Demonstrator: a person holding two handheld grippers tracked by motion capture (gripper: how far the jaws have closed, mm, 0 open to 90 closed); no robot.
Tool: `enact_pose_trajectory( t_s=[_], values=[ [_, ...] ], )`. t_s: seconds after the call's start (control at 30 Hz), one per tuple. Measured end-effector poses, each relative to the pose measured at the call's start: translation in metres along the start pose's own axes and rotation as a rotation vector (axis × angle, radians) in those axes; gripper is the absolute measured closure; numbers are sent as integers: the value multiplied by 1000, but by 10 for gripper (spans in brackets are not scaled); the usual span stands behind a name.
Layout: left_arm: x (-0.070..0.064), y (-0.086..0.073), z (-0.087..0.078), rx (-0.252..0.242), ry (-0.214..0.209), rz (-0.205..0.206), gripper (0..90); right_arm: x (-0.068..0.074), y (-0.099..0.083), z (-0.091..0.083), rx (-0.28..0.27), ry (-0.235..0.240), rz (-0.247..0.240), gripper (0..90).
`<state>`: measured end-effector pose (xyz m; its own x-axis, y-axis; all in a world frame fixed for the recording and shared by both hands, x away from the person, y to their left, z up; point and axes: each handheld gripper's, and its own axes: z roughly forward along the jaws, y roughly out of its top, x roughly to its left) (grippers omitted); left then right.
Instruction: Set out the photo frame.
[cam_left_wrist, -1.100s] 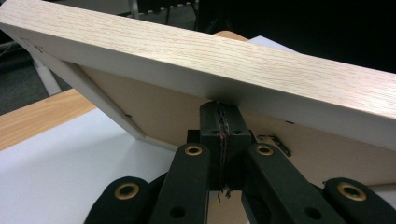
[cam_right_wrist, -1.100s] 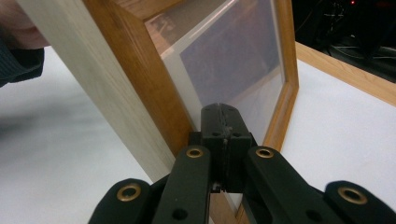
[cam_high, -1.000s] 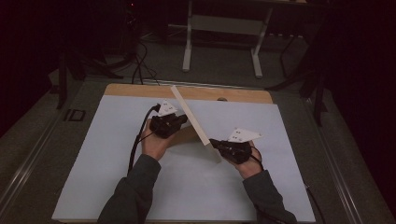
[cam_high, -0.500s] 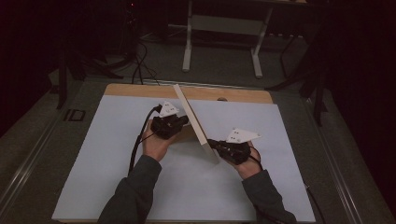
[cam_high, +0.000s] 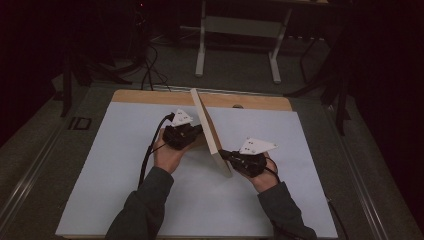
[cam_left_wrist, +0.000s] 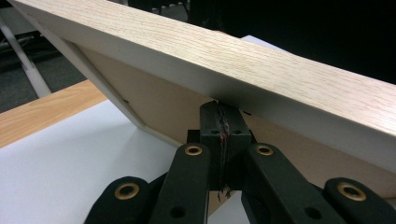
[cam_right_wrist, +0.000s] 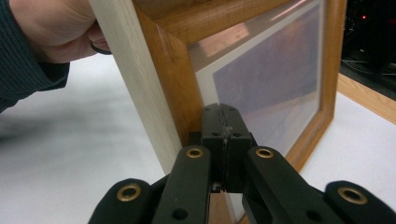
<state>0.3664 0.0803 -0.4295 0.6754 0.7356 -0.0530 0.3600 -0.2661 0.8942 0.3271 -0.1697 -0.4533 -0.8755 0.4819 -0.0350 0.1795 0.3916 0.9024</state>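
A light wooden picture frame (cam_high: 208, 131) stands tilted on its lower edge in the middle of the white table mat (cam_high: 115, 165). My left gripper (cam_high: 196, 132) is shut, its tips pressed against the frame's brown back panel (cam_left_wrist: 154, 100) just under the top rail (cam_left_wrist: 261, 60). From the frame's other side, my right gripper (cam_high: 226, 155) is shut too, with its tips (cam_right_wrist: 223, 114) against the inner edge of the frame (cam_right_wrist: 163, 70) beside the glass (cam_right_wrist: 275, 79). Nothing shows between either pair of jaws.
The white mat lies on a wooden tabletop whose bare strip (cam_high: 250, 101) runs along the far edge. Beyond it are a grey table stand (cam_high: 237, 30) and cables on a dark floor. A hand (cam_right_wrist: 56, 28) is behind the frame in the right gripper view.
The frame's top edge has shifted slightly to the right and stands a little steeper. Both grippers stay almost where they were, shut against it.
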Motion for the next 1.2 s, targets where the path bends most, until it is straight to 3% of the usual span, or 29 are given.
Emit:
enact_pose_trajectory(
  t_s=[0.77,1.2],
  values=[
    [-1,-1,1,-6,-8,11,900,14,12,11,-1,44,-36,898],
    [5,-3,2,-19,-65,-11,900,16,17,21,-7,57,-35,898]
  ],
)
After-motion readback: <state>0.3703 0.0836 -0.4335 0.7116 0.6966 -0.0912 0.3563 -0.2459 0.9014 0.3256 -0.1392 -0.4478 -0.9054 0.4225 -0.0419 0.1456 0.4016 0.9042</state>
